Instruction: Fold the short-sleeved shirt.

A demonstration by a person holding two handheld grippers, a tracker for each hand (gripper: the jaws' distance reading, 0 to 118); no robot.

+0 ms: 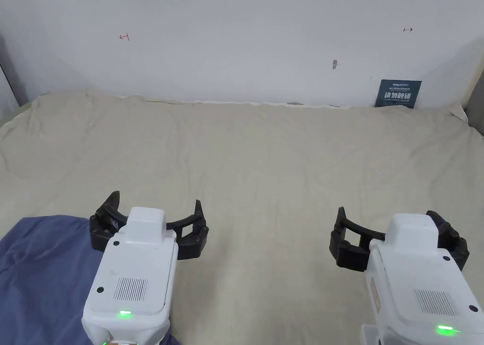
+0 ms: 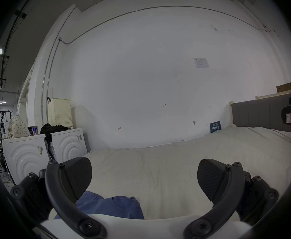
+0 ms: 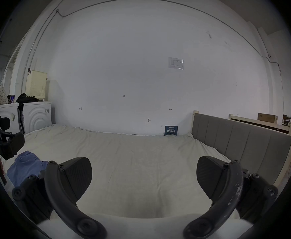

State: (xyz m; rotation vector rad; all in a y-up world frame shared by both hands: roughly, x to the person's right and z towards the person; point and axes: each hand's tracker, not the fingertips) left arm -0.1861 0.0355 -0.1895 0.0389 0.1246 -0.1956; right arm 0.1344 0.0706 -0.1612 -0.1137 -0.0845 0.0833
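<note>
A soft, crumpled blue shirt (image 1: 42, 270) lies on the bed (image 1: 264, 171), which has a wrinkly cream sheet. The left tongs (image 1: 156, 216) hang over the shirt's edge, with the shirt at their 8 o'clock, jaws wide apart, holding nothing. The right tongs (image 1: 392, 223) are wide apart too, far off at 3 o'clock from the shirt.

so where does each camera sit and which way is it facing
Head view: on the head, looking down across the bed to the wall; both tools, left and right, open.
Left gripper view: on the left tool, facing the wall, shirt below.
Right gripper view: on the right tool, facing the wall.
All share bed and shirt.
</note>
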